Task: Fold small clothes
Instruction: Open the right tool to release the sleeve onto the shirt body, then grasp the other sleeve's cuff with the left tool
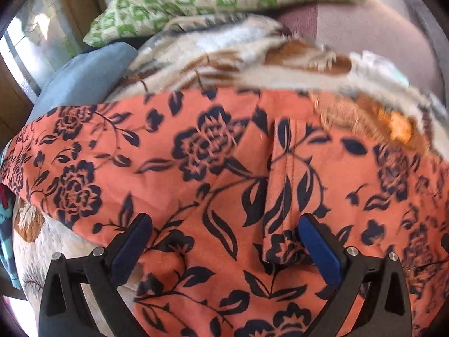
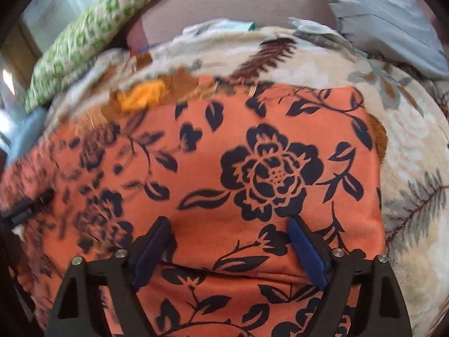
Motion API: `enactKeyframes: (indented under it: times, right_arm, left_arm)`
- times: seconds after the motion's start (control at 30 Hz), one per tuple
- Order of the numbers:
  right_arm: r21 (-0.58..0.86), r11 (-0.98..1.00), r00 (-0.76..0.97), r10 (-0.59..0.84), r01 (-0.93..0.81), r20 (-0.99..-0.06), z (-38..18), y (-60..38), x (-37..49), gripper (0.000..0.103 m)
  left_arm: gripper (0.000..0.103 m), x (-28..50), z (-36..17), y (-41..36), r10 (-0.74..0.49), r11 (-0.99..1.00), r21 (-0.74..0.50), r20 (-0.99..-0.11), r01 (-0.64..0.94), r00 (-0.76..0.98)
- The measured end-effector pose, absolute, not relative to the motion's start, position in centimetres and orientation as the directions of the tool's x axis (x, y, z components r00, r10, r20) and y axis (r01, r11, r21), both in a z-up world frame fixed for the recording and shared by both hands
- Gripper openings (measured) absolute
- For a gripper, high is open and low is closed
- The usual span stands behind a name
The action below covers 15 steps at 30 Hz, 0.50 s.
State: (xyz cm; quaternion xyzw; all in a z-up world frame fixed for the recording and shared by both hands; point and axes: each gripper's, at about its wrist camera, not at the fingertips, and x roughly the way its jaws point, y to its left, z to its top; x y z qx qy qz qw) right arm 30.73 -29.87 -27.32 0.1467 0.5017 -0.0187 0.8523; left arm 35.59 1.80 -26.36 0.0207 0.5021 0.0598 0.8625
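Observation:
An orange garment with dark navy flowers (image 1: 213,168) lies spread on a cream blanket with brown and grey leaves (image 1: 213,56). A stitched strip of the garment (image 1: 283,185) runs down towards the right finger of my left gripper. My left gripper (image 1: 224,223) hovers over the cloth, its blue pads wide apart and pressing on nothing. In the right wrist view the same garment (image 2: 266,168) shows its right edge and a fold line low between the fingers. My right gripper (image 2: 228,226) is open above it, with flat cloth under the gap.
A green-and-white patterned pillow (image 1: 230,0) (image 2: 92,36) lies at the back. A blue cushion (image 1: 81,78) lies left of the blanket and a grey pillow (image 2: 387,28) at the back right. Teal striped cloth (image 1: 7,224) shows at the left edge. Mauve bedding (image 1: 378,36) lies beyond.

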Motion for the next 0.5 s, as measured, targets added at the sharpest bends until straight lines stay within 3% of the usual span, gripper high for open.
enactKeyframes:
  times: [0.07, 0.13, 0.27, 0.4, 0.5]
  right_arm:
    - [0.29, 0.935, 0.543, 0.138, 0.204, -0.828, -25.7, -31.3, 30.2, 0.061]
    - [0.305, 0.919, 0.588, 0.107, 0.249, -0.802, -24.5, -33.2, 29.4, 0.059]
    - [0.415, 0.843, 0.6, 0.145, 0.342, -0.787, -25.2, -37.3, 28.6, 0.042]
    - [0.483, 0.793, 0.589, 0.201, 0.371, -0.783, -26.6, -38.4, 29.3, 0.041]
    - [0.468, 0.787, 0.511, 0.232, 0.401, -0.828, -29.3, -38.5, 30.2, 0.039]
  left_arm:
    - [0.103, 34.7, -24.8, 1.5, 0.108, 0.994, 0.079, -0.83, -0.077, 0.547]
    - [0.103, 34.1, -23.5, 0.7, 0.056, 0.998, 0.047, -0.802, -0.03, 0.594]
    - [0.103, 34.1, -24.5, -1.5, 0.005, 0.996, 0.053, -0.824, 0.068, 0.567]
    - [0.103, 35.0, -27.2, -3.1, 0.071, 0.987, 0.131, -0.872, 0.092, 0.485]
    - [0.103, 35.2, -27.0, -2.8, 0.057, 0.991, 0.107, -0.876, 0.079, 0.479]
